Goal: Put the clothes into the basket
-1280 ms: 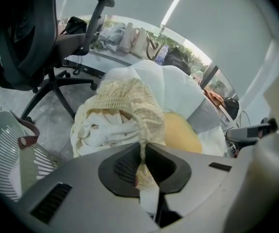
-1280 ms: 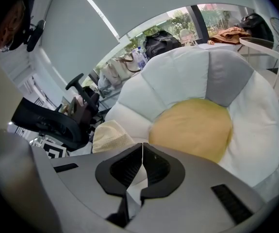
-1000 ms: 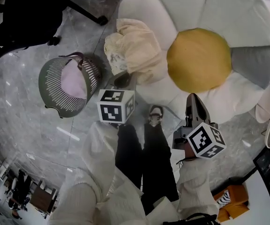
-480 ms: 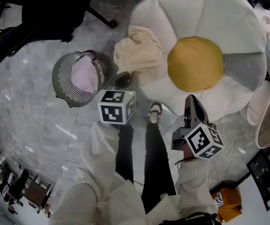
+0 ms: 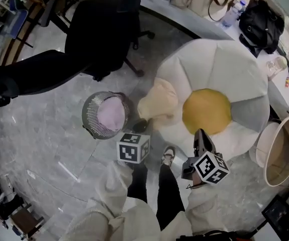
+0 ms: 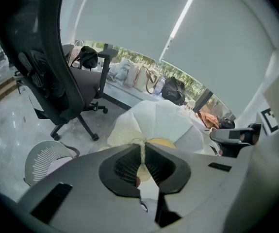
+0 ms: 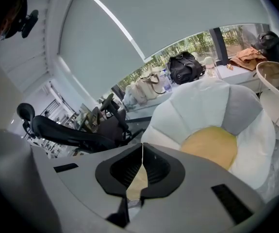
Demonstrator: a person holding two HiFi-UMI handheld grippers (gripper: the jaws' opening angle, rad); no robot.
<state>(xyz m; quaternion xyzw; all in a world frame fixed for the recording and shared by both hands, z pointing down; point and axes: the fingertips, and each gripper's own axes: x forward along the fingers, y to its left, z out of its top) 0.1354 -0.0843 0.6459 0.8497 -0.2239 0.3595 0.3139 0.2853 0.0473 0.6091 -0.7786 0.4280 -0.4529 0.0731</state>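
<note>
While pink garment lies in basket, we see cream garment on flower cushion, not yet binned; left tongs and right tongs both clenched, empty.

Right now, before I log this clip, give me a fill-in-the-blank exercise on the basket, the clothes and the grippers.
1. The basket holds one garment, coloured ____.
2. The cream garment lies on the flower cushion, whose centre is ____.
3. The left gripper and the right gripper are both ____, with nothing between the jaws.
Missing words: pink; yellow; shut.
</note>
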